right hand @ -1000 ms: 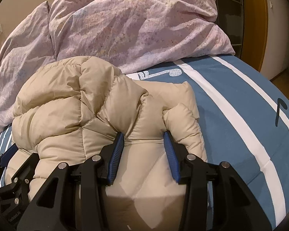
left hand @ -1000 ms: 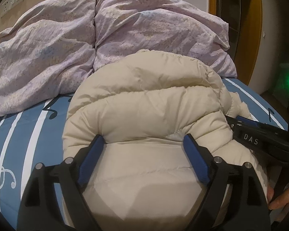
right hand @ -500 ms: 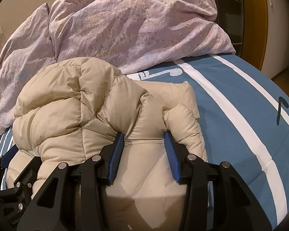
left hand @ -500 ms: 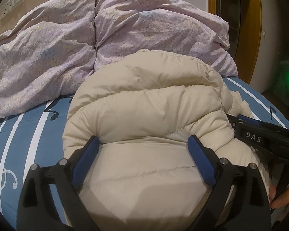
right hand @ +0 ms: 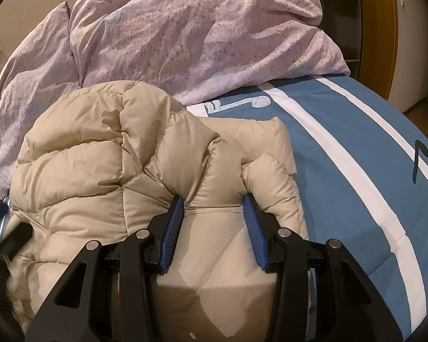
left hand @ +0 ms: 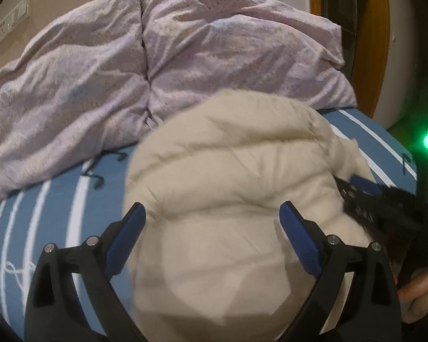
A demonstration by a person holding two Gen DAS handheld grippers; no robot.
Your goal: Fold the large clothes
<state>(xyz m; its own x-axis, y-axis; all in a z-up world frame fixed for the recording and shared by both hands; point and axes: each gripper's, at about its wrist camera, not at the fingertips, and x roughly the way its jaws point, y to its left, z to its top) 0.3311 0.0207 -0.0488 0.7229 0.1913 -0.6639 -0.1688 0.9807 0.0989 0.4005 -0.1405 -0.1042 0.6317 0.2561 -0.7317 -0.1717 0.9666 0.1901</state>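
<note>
Jacket (right hand: 105,171) — right tongs (right hand: 212,216) clenched on its edge, left tongs (left hand: 211,216) released, straddling it; uneven release risks the puffy fold springing open.

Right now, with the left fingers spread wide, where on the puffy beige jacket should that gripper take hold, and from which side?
Probably the rounded near-left fold of the jacket, coming from the near edge of the bed. The left gripper, its jaws just opened wide, can pinch one quilted ridge; the right gripper already clamps the right side.
</note>
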